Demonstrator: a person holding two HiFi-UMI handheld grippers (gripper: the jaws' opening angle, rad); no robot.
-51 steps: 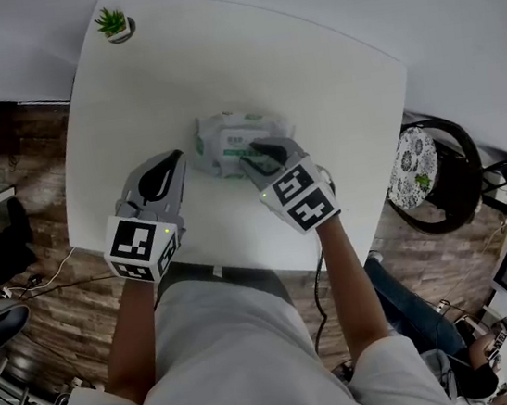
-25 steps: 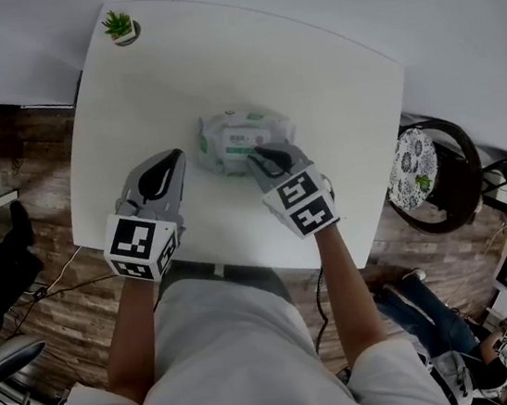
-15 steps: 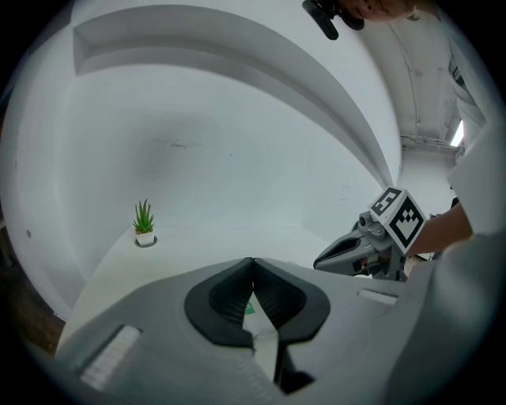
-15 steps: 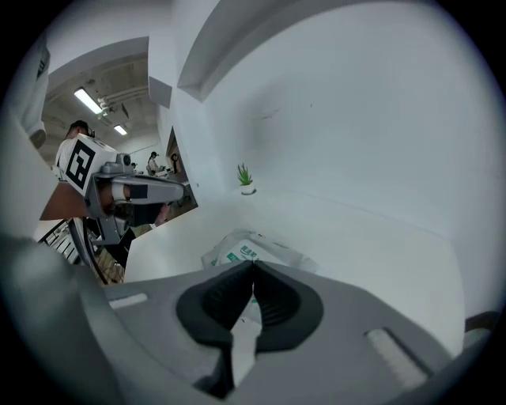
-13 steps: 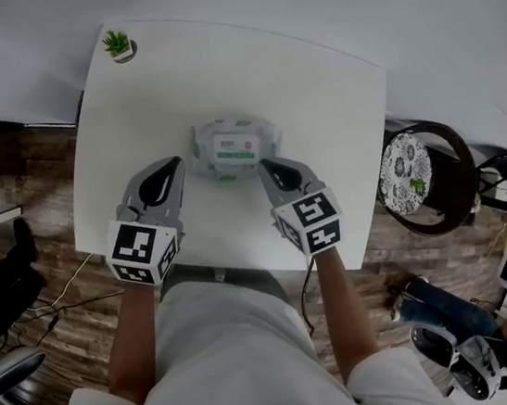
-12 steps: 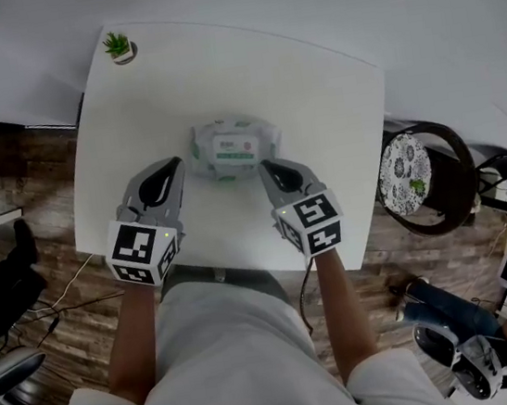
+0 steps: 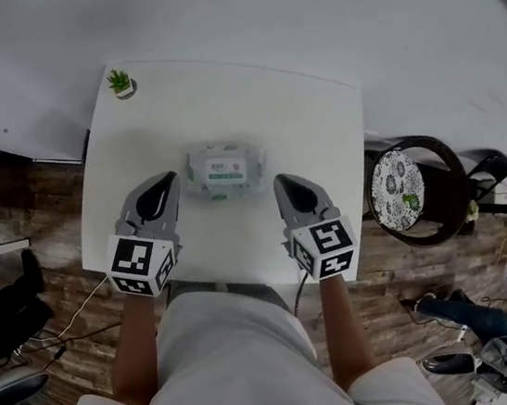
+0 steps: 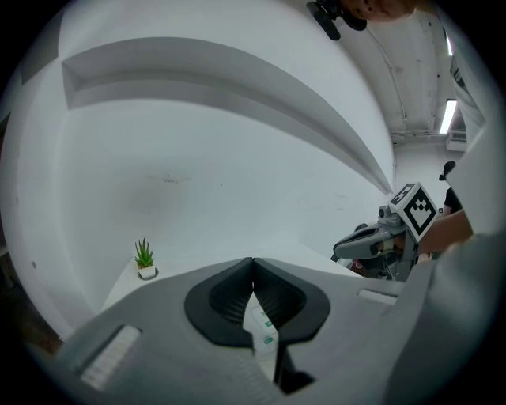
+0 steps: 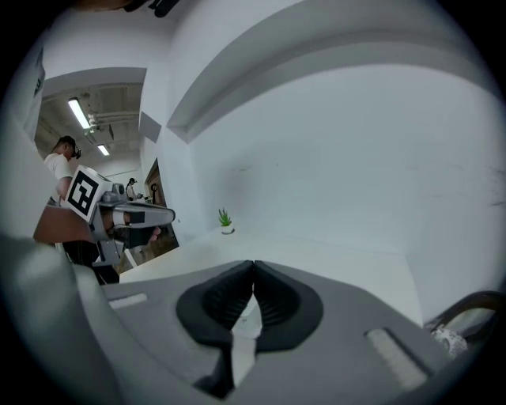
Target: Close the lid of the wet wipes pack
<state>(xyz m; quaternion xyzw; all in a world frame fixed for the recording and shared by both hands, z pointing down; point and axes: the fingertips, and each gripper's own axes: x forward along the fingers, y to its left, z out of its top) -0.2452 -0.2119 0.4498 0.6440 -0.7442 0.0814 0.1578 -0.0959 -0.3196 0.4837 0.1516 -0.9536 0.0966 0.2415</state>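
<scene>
The wet wipes pack [image 7: 223, 170], white with green print, lies near the middle of the white table [image 7: 307, 114], and its lid looks flat. My left gripper [image 7: 168, 177] hangs just left of the pack, shut and empty. My right gripper [image 7: 281, 182] is to the pack's right and nearer me, apart from it, also shut with nothing held. In the left gripper view a strip of the pack [image 8: 262, 332] shows below the meeting pads of the left gripper [image 8: 253, 261], and the right gripper [image 8: 371, 244] shows beyond. In the right gripper view the right gripper [image 9: 254, 265] has its pads together.
A small potted plant [image 7: 120, 81] stands at the table's far left corner. A round chair with a patterned cushion [image 7: 399, 186] sits right of the table. A white wall runs behind the table; wooden floor lies to the left and right.
The right gripper has come off the pack, closed its jaws and drawn back toward me and upward. The left gripper has risen a little. The pack stays on the table.
</scene>
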